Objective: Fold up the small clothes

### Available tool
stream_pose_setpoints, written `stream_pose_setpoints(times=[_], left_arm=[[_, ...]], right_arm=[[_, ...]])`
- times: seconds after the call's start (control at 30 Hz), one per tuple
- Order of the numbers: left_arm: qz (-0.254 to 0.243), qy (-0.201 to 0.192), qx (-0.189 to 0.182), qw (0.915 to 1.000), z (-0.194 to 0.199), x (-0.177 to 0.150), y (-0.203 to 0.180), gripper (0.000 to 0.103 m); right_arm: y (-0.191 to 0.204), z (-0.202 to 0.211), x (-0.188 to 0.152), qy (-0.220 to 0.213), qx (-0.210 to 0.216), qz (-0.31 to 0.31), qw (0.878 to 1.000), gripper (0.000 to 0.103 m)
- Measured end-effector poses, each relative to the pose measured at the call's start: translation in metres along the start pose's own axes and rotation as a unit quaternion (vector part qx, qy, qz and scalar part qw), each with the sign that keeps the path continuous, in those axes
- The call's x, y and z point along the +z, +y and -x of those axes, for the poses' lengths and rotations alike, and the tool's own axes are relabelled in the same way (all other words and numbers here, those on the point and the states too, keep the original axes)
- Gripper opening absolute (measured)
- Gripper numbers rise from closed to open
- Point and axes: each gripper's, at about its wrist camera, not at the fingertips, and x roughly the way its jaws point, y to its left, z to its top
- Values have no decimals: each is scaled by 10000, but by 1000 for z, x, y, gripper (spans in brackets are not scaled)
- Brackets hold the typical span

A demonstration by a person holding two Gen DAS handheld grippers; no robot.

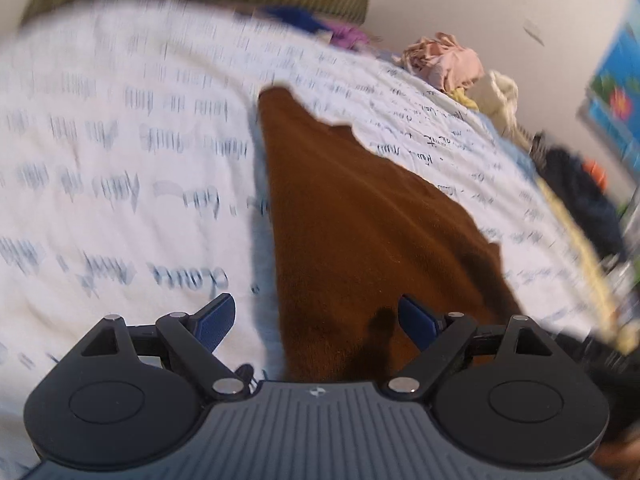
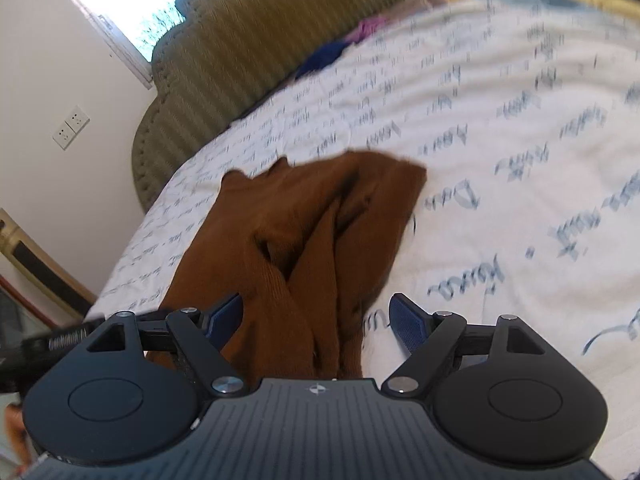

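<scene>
A brown knitted garment [image 1: 360,220] lies on a white bedspread [image 1: 120,160] printed with blue handwriting. In the left wrist view it spreads out flat ahead, and my left gripper [image 1: 316,320] hovers over its near edge, open, with nothing between its blue pads [image 1: 216,320]. In the right wrist view the same brown garment [image 2: 304,232] lies bunched in folds. My right gripper [image 2: 320,320] stands open over its near end. Brown cloth lies between the jaws, but the pads [image 2: 408,324] are not pressing on it.
A pile of other clothes, pink [image 1: 444,60], cream and dark, lies along the far edge of the bed. Blue and purple cloth [image 2: 340,48] sits by the olive padded headboard [image 2: 248,40]. A window, a wall and sockets [image 2: 70,126] stand beyond it.
</scene>
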Motion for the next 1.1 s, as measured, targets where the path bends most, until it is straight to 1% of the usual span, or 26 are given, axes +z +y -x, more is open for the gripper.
stream_pose_setpoints(times=[0.07,0.1,0.2,0.3,0.37,0.47,0.63,0.7,0.77,0.8,0.83,0.87,0.9,0.93,0.97,1.0,1.03,1.07,1.1], left_arm=[[414,238,-431,9979,-9,0,13,89],[523,243,-560,9968,-11,-1,16,90],[633,225,-758,9949,-18,10,18,90],[931,340,-1038,9896,-37,31,22,90],[1117,438,-1078,9869,-51,45,25,90],[1268,492,-1089,9847,-70,64,28,90],[1576,462,-1144,9798,-92,92,37,90],[1627,443,-1183,9785,-100,101,40,90],[1717,400,-1198,9770,-107,109,42,90],[1730,368,-1208,9768,-110,113,44,89],[1735,340,-1189,9770,-113,118,44,89],[1748,317,-1160,9772,-117,122,44,89],[1760,284,-1134,9774,-121,125,44,89],[1749,241,-1116,9779,-124,129,43,87],[1703,186,-1066,9794,-126,132,42,73],[1609,177,-969,9820,-129,135,39,50],[1466,228,-862,9852,-133,137,35,39],[1281,290,-723,9887,-137,138,31,19],[1050,317,-575,9923,-140,138,26,14]], right_arm=[[-5,-4,-3,79,171,-173,9997,80],[-7,-6,-3,80,245,-231,9994,80],[-9,-16,4,72,383,-310,9988,80],[-12,-33,19,104,424,-358,9984,80],[-12,-46,30,171,460,-359,9981,80],[-14,-63,46,283,594,-381,9971,80],[-25,-91,72,497,907,-486,9935,78],[-29,-102,82,556,973,-490,9925,72],[-34,-113,90,609,1041,-564,9911,61],[-36,-117,93,627,1062,-614,9905,58],[-37,-122,96,651,1057,-628,9903,51],[-38,-126,97,672,1053,-602,9903,46],[-37,-129,98,690,1055,-562,9904,44],[-36,-131,98,682,1035,-493,9911,39],[-34,-132,98,665,995,-407,9920,32],[-33,-134,98,643,946,-312,9929,30],[-31,-133,97,600,919,-215,9937,28],[-30,-132,97,546,904,-117,9943,27],[-27,-130,96,489,866,18,9950,26]])
